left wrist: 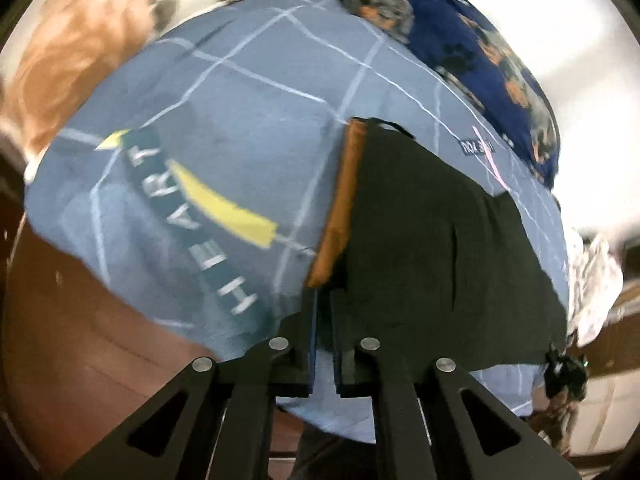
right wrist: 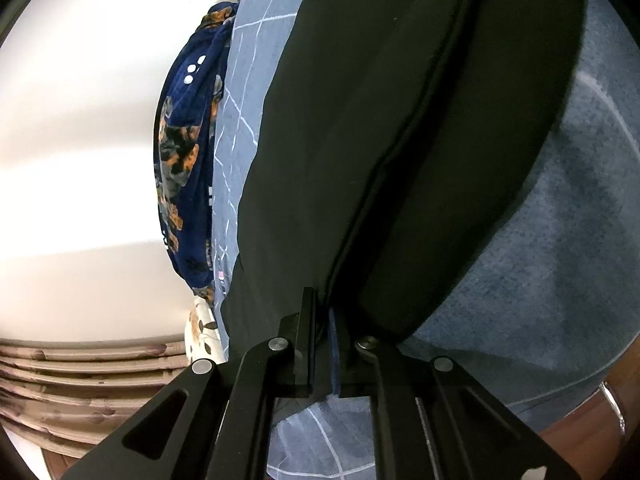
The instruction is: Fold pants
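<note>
Black pants lie on a blue-grey bedsheet with white lines and "HEART" lettering. An orange-brown waistband strip runs along their left edge. My left gripper is shut on the near end of that waistband edge, and black cloth covers its right fingertip. In the right wrist view the pants lie doubled, with a long fold seam running away from me. My right gripper is shut on the near end of that fold. The view is blurred at the left gripper.
A dark blue flowered blanket lies bunched along the sheet's far side. A tan fluffy cloth sits at the far left and crumpled white cloth at the right. Brown wood borders the bed. A wrist with a silver bangle shows bottom right.
</note>
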The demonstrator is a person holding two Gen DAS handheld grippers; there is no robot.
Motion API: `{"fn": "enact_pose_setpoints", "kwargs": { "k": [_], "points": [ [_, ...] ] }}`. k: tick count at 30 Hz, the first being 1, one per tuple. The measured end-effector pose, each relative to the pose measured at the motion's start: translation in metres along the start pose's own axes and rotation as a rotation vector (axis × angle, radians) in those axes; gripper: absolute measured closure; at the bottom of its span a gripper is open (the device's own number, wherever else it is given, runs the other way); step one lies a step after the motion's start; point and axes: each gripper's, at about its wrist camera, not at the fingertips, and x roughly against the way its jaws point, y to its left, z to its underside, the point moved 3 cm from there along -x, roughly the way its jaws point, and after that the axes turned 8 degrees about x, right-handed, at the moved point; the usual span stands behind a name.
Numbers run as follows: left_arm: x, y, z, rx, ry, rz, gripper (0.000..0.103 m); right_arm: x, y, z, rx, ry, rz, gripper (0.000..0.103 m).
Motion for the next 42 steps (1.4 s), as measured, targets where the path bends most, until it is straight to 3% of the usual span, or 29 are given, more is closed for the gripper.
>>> {"fn": "enact_pose_setpoints", "kwargs": {
  "k": [2, 5, 8, 9, 11, 12, 14, 16, 18, 26, 28, 32, 35, 38, 42],
  "points": [
    [-0.003, 0.004, 0.003, 0.023, 0.042, 0.022, 0.083, 0.0, -0.002, 0.0, -0.008, 0.003, -0.008, 0.095],
    [-0.015, -0.005, 0.012, -0.012, 0.118, 0.047, 0.082, -0.002, -0.003, -0.001, -0.02, 0.005, -0.013, 0.096],
    [-0.027, -0.012, 0.018, -0.028, 0.182, 0.092, 0.054, -0.002, -0.004, -0.001, -0.023, 0.005, -0.014, 0.096],
    [-0.033, -0.013, 0.021, -0.005, 0.222, 0.141, 0.053, -0.002, -0.004, -0.001, -0.026, 0.005, -0.015, 0.096],
    [-0.036, -0.013, 0.022, 0.019, 0.207, 0.16, 0.052, -0.003, -0.004, -0.001, -0.024, 0.005, -0.015, 0.096],
    [-0.033, -0.013, 0.021, 0.019, 0.171, 0.171, 0.054, -0.002, -0.004, -0.001, -0.021, 0.005, -0.014, 0.096],
    [-0.031, -0.011, 0.019, 0.017, 0.127, 0.135, 0.074, -0.003, -0.005, -0.001, -0.02, 0.005, -0.013, 0.096],
    [-0.032, -0.011, 0.021, 0.01, 0.117, 0.116, 0.078, -0.002, -0.005, -0.001, -0.022, 0.006, -0.015, 0.096],
    [-0.027, -0.019, 0.022, -0.03, 0.086, 0.069, 0.087, -0.002, -0.005, -0.001, -0.021, 0.006, -0.015, 0.096],
    [0.017, -0.058, -0.01, -0.151, -0.142, 0.006, 0.092, -0.004, 0.001, -0.001, 0.042, 0.007, -0.005, 0.093],
    [0.009, -0.053, -0.015, -0.145, -0.13, -0.011, 0.092, -0.007, 0.004, 0.0, 0.056, 0.018, -0.011, 0.093],
    [-0.032, -0.029, -0.003, -0.115, -0.031, -0.039, 0.092, -0.005, 0.0, -0.001, 0.054, 0.019, 0.004, 0.093],
    [-0.026, -0.028, 0.002, -0.122, -0.075, -0.01, 0.092, 0.006, -0.005, -0.006, 0.047, -0.021, 0.013, 0.094],
    [-0.03, -0.024, 0.0, -0.092, -0.054, -0.002, 0.092, 0.007, -0.001, -0.007, 0.078, -0.025, 0.029, 0.094],
    [-0.03, -0.026, 0.001, -0.109, -0.058, -0.016, 0.091, 0.005, -0.005, -0.009, 0.023, -0.007, -0.031, 0.093]
  ]
}}
